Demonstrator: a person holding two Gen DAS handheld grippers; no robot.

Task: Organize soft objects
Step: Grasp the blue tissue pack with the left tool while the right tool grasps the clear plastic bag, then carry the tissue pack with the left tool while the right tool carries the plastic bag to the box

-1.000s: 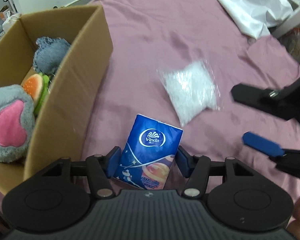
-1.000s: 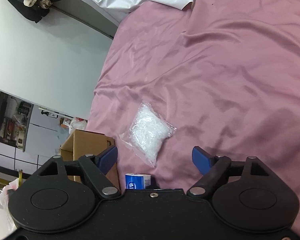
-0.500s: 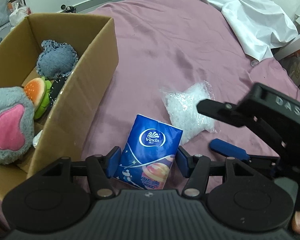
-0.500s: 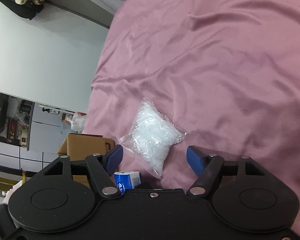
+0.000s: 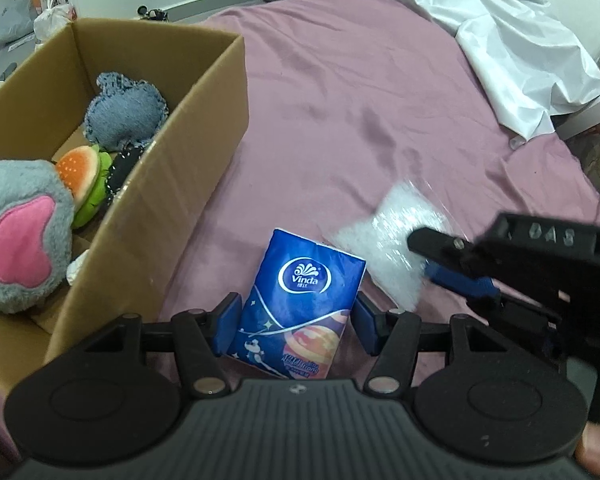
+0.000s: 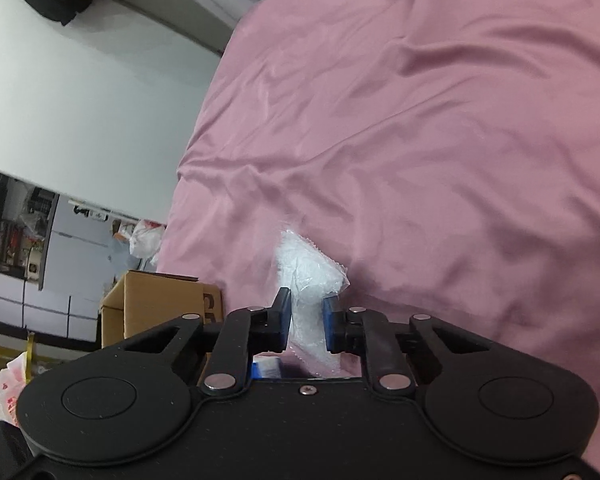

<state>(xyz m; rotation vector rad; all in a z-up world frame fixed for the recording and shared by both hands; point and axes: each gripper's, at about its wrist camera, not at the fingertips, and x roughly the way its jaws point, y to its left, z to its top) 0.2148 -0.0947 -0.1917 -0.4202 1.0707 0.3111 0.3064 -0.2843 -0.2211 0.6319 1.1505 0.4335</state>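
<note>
Pinching the clear bag of white filling (image 6: 312, 280), the right gripper (image 6: 307, 322) has just been closing, and its blue pads now squeeze the crinkled plastic between them – a grip low on the bag, probably so the loose contents bunch above the fingers rather than spill sideways. In the left wrist view the bag (image 5: 400, 240) looks blurred and partly raised off the pink bedsheet (image 5: 360, 100). The left gripper (image 5: 296, 320) holds the blue Vinda tissue pack (image 5: 300, 300) by its lower half, fingers pressed to both sides, keeping it upright and ready for the cardboard box (image 5: 204, 160) just beside it. That box already holds a grey plush with a pink patch (image 5: 20, 236), a burger toy (image 5: 82, 178) and a denim cushion (image 5: 126, 114) – so both held items likely go there. The left gripper points steeply down; the right reaches in from the side, angled downward. A white sheet (image 5: 520, 40) lies at the bed's far edge.
</note>
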